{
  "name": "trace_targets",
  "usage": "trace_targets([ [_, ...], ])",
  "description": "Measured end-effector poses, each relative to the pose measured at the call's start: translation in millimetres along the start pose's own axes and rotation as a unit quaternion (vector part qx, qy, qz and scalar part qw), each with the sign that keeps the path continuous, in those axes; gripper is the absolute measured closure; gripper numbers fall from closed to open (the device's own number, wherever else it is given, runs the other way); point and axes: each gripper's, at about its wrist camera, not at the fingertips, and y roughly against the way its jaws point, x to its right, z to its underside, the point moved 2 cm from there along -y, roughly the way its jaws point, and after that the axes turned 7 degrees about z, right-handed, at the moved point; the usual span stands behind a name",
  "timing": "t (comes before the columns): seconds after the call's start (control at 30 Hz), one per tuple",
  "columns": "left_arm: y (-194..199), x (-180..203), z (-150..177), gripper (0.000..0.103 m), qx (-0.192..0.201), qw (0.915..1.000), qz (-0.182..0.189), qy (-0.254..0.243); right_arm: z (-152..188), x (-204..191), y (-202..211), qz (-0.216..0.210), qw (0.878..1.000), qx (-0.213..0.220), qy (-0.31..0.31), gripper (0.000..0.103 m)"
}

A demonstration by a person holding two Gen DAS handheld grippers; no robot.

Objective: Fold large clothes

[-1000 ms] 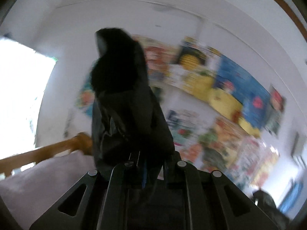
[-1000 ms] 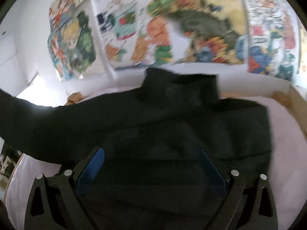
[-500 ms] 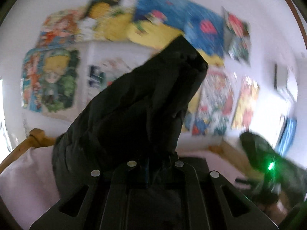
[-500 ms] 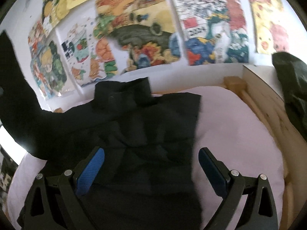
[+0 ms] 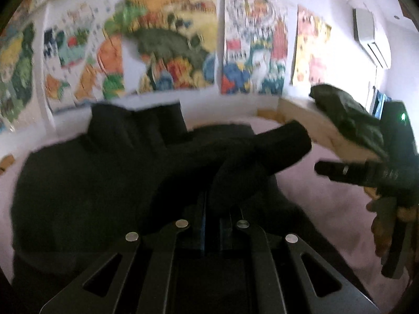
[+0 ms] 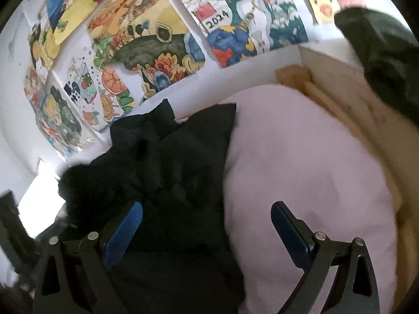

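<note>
Pink bed (image 6: 301,157) bears black jacket (image 6: 178,172); left gripper (image 5: 212,209) pinches its sleeve (image 5: 262,151).

Bed (image 6: 301,157): pale pink cover, wooden frame (image 6: 337,78) along the right edge and far right corner. A black jacket (image 6: 178,172) lies flat on the left half, collar toward the far edge. A dark green garment (image 6: 382,52) rests on the right frame.

Left tongs (image 5: 212,209) are pinched tight at lower centre of the frame; right tongs (image 6: 207,225) gape wide, holding nothing.
</note>
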Motion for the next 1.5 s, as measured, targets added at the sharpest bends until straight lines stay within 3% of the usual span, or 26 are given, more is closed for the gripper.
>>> trace_targets([
  [0.2,-15,-12,17,0.088,-0.055,0.9975,0.04,0.021,10,16,-16,-0.089,0.992,-0.035,-0.082,0.004],
  [0.33,-17,-20,23,0.077,-0.073,0.9931,0.08,0.047,9,12,-18,-0.128,0.986,-0.041,-0.101,0.004],
  [0.43,-11,-24,23,0.046,-0.07,0.986,0.134,0.071,8,5,-19,-0.131,0.985,-0.044,-0.099,0.004],
  [0.47,-6,-24,22,0.026,-0.062,0.9832,0.153,0.079,8,3,-20,-0.133,0.985,-0.047,-0.101,0.004],
  [0.5,-2,-23,21,0.019,-0.053,0.9821,0.16,0.083,9,2,-21,-0.134,0.985,-0.048,-0.102,0.004],
  [0.67,16,-19,16,0.019,-0.051,0.9808,0.173,0.074,14,-5,-36,-0.123,0.984,-0.073,-0.105,0.02],
  [0.77,30,-31,14,0.019,-0.052,0.9842,0.149,0.081,13,-11,-37,-0.076,0.993,-0.062,-0.069,0.032],
  [0.87,53,-60,10,0.019,-0.053,0.9903,0.091,0.09,13,-16,-40,-0.046,0.997,-0.05,-0.037,0.04],
  [0.97,83,-106,6,0.019,-0.028,0.9935,0.032,0.105,13,-21,-48,-0.034,0.997,-0.056,-0.027,0.054],
  [1.07,110,-164,6,0.019,-0.001,0.99,-0.058,0.129,14,-32,-53,-0.017,0.998,-0.053,-0.009,0.064],
  [1.13,119,-193,10,0.019,0.007,0.9846,-0.093,0.147,14,-39,-55,-0.004,0.999,-0.048,0.003,0.067],
  [1.2,125,-222,15,0.019,0.012,0.9781,-0.129,0.163,11,-45,-52,0.011,0.999,-0.033,0.022,0.097],
  [1.3,130,-254,22,0.019,0.014,0.9697,-0.166,0.179,2,-55,-41,0.028,0.998,-0.001,0.053,0.098],
  [1.43,126,-272,30,0.019,0.011,0.9663,-0.162,0.2,-10,-67,-28,0.074,0.991,0.046,0.099,0.099],
  [1.5,112,-273,29,0.019,-0.002,0.9674,-0.162,0.195,-12,-67,-34,0.092,0.989,0.045,0.106,0.099],
])
